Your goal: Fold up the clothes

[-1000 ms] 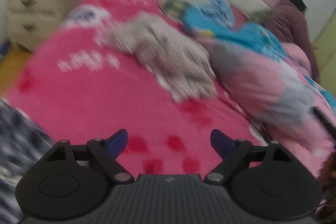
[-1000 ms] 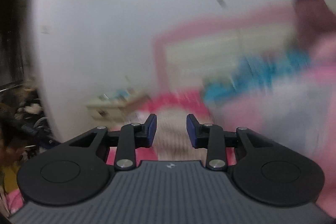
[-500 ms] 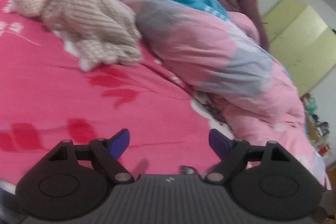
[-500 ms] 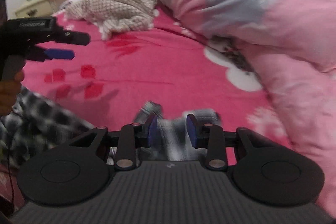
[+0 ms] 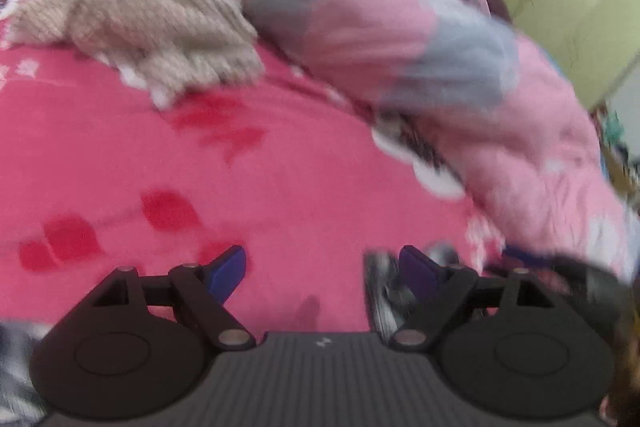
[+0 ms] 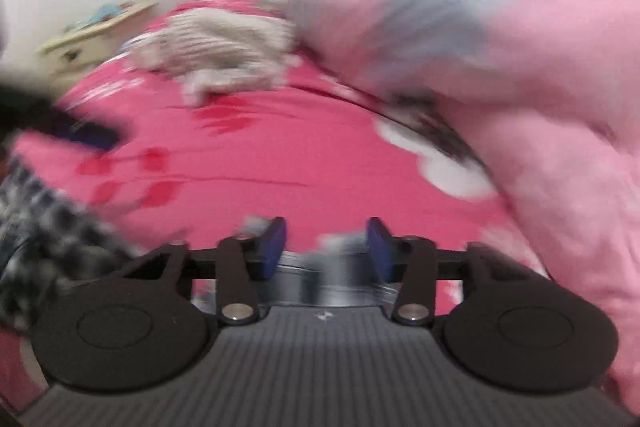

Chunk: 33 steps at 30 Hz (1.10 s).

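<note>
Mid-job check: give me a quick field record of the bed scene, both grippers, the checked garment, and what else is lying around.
surface: bed with pink sheet
left gripper: open, empty, above the sheet
right gripper: open, checked garment blurred between and below the fingers; contact unclear
checked garment: near edge of bed, partly under both grippers
beige knit sweater: crumpled, far side of bed
pink quilt: bunched along the right
image quality: heavy motion blur

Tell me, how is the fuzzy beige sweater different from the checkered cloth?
The beige sweater is plain and knitted; the checkered cloth is black-and-white plaid. The sweater lies bunched far up the bed; the cloth lies at the near edge, by the grippers. Both rest unfolded on the pink bedspread.
</note>
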Tool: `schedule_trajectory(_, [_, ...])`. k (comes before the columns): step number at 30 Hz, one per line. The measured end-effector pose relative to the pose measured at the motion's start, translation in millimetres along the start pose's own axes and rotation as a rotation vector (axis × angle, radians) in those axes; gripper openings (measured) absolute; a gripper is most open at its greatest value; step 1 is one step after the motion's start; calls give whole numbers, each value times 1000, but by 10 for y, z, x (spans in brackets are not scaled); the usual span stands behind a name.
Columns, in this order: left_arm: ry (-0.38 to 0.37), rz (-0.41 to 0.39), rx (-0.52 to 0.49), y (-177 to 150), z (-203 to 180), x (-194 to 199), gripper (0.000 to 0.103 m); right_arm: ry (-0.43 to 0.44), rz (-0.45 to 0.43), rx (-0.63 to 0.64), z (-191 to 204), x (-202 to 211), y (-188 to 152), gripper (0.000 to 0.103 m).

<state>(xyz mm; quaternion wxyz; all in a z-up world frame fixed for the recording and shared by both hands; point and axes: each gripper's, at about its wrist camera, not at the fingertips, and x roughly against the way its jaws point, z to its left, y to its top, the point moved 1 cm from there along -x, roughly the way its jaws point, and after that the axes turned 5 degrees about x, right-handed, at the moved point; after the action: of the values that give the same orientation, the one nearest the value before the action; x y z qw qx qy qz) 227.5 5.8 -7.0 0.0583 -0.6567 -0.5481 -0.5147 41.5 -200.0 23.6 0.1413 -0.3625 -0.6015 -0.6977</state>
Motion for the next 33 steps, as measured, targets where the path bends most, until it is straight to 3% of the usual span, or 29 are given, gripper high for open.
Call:
schedule_trajectory(3, [-12, 106, -40, -155, -173, -132, 84, 21, 83, -211, -531, -231, -92, 49])
schedule_trajectory(6, [25, 151, -152, -280, -415, -300, 84, 89, 109, -290, -869, -495, -158, 51])
schedule_trajectory(8, [65, 182, -241, -357, -551, -375, 83, 176, 123, -321, -990, -688, -168, 51])
schedule_trajectory(10, [93, 237, -317, -430, -656, -416, 80, 318, 150, -323, -1034, -881, -160, 51])
schedule_trajectory(11, [101, 266, -346, -476, -702, -418, 79, 402, 187, -280, -1008, -985, -156, 49])
schedule_trajectory(12, [107, 296, -371, -525, -744, -413, 77, 430, 203, -224, -967, -1050, -152, 45])
schedule_trajectory(14, [105, 352, -418, -614, -815, -381, 73, 413, 181, -121, -903, -1094, -130, 14])
schedule_trajectory(18, [89, 360, -479, -777, -918, -284, 71, 478, 99, -199, -1015, -912, -33, 7])
schedule_trajectory(24, [26, 309, -506, -1023, -947, -183, 71, 554, -92, -231, -1272, 195, -41, 7])
schedule_trajectory(27, [-40, 303, -484, -1079, -923, -136, 70, 504, -82, -217, -1401, 767, -266, 7])
schedule_trajectory(33, [-100, 246, -491, -1028, -873, -51, 71, 230, 201, -242, -1582, 1116, -1034, 7])
